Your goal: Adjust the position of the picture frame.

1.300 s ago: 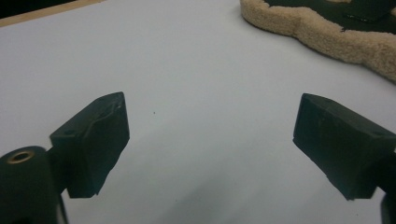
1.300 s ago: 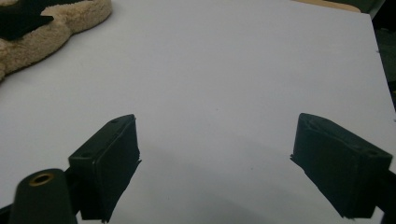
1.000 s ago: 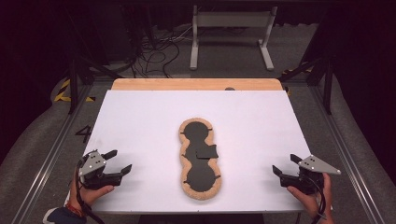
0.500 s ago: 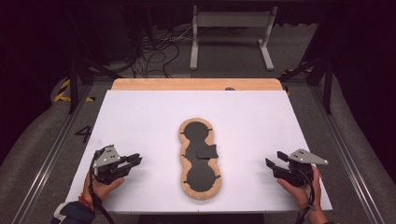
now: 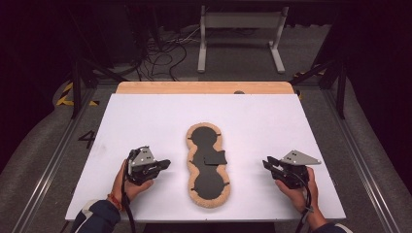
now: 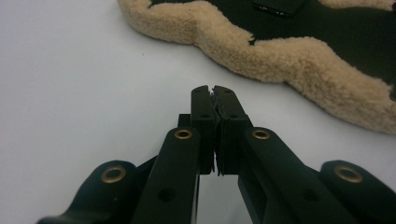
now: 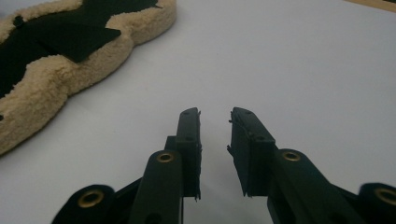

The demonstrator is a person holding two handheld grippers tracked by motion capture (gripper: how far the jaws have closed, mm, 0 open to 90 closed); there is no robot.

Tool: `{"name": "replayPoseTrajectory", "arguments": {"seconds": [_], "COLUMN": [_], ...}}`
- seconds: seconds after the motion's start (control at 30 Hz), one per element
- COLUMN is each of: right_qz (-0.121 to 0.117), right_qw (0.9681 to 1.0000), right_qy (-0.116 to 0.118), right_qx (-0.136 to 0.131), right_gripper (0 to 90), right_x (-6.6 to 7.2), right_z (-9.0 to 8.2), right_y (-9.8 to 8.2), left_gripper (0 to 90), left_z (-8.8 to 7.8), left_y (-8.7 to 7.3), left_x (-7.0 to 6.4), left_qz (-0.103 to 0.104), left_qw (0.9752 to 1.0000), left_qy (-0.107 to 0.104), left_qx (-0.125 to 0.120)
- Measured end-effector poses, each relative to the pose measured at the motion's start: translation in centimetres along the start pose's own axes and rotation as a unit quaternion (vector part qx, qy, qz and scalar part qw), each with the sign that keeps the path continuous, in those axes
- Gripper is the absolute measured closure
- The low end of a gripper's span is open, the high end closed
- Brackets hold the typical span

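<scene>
Left hand (image 5: 127, 180) entering from the lower left edge in a dark sleeve with a band at the wrist, wrapped round the left gripper (image 5: 164, 164), pointing right and slightly forward; jaws just closed, pads pressed flat together in the left gripper view (image 6: 214, 91), nothing between them. Right hand (image 5: 297, 188) coming in from the lower right, holding the right gripper (image 5: 266, 163) level and pointing left, grey three-cornered plate on top, cable trailing back along the wrist. Jaws just been closing, a narrow gap left in the right gripper view (image 7: 215, 115), nothing in it.
</scene>
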State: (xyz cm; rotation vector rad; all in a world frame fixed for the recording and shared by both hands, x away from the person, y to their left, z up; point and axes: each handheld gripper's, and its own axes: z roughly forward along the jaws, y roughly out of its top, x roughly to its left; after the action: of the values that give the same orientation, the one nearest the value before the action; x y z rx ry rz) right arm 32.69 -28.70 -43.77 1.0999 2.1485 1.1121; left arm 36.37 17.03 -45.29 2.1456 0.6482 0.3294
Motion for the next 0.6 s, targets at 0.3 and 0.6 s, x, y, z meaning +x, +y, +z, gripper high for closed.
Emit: {"name": "replayPoseTrajectory", "arguments": {"seconds": [0.3,0.6], "right_qz": [-0.025,-0.066], "right_qw": [0.9990,0.9927], "right_qy": [0.035,0.090], "right_qx": [0.012,0.046], "right_gripper": [86.0,90.0], "right_x": [2.6,6.2], "right_z": [2.3,5.4], "right_y": [1.3,2.4], "left_gripper": [89.5,89.7], "left_z": [2.9,4.9], "left_y": [1.2,3.5], "left_x": [1.0,2.1], "left_qz": [-0.010,-0.012], "left_qw": [0.9998,0.9999], "left_qy": [-0.012,-0.005], "left_qx": [0.012,0.011]}}
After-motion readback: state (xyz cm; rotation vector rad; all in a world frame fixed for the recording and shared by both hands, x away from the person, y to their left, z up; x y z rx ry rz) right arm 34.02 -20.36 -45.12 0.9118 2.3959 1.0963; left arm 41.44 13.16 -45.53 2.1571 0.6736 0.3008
